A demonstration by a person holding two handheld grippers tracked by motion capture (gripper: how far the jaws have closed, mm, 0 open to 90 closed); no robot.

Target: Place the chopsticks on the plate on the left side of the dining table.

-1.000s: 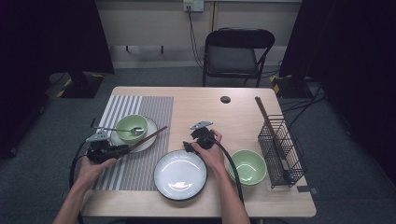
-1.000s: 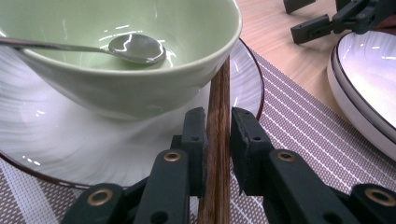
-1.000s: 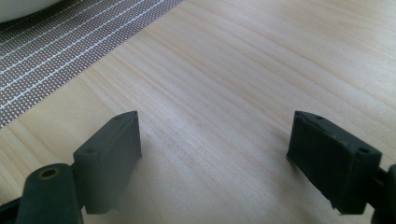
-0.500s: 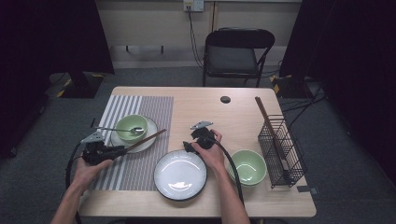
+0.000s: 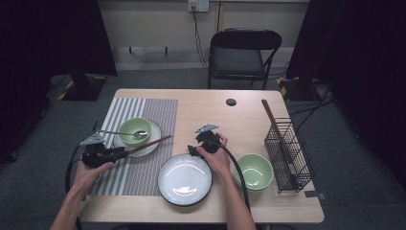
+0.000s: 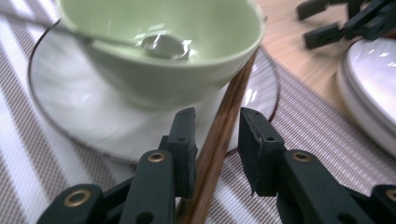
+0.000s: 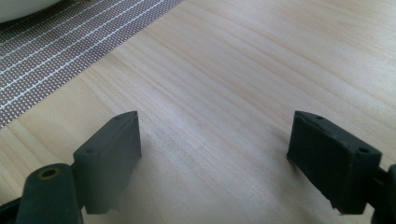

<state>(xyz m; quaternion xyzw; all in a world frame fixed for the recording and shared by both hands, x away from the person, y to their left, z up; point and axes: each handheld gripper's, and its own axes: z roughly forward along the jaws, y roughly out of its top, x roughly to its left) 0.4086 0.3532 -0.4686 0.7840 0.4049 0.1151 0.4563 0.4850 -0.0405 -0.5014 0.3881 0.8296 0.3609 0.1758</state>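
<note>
I read the light wooden table (image 5: 201, 201) first for margins. The grey striped placemat (image 5: 139, 172) covers its 9 o'clock side and runs out to the near edge. The black wire rack (image 5: 289, 153) stands close to the 3 o'clock edge, with a brown wooden stick (image 5: 268, 112) leaning from its far corner. Bare wood lies open at 12 o'clock, broken by a small dark round disc (image 5: 231, 102). A large white round plate (image 5: 185, 178) sits at 6 o'clock, and a pale green empty bowl (image 5: 253, 171) lies between it and the rack.

My left gripper (image 5: 115, 152) rests at 9 o'clock, near the left table edge. The thin brown wooden chopstick (image 5: 148, 143) runs from its jaws toward 2 o'clock, its far part lying on the small white saucer (image 5: 152, 143). That saucer carries a pale green bowl (image 5: 134, 130) holding a metal spoon (image 5: 122, 133). In the left gripper view, the chopstick (image 6: 224, 121) passes between the jaws, which have just been opening. It lies against the left pad while a gap shows at the right pad, so nothing clamps it.

My right gripper (image 5: 196, 146) sits at table centre, at 12 o'clock of the large plate. In the right gripper view, its jaws stand wide apart over bare wood, holding nothing.
</note>
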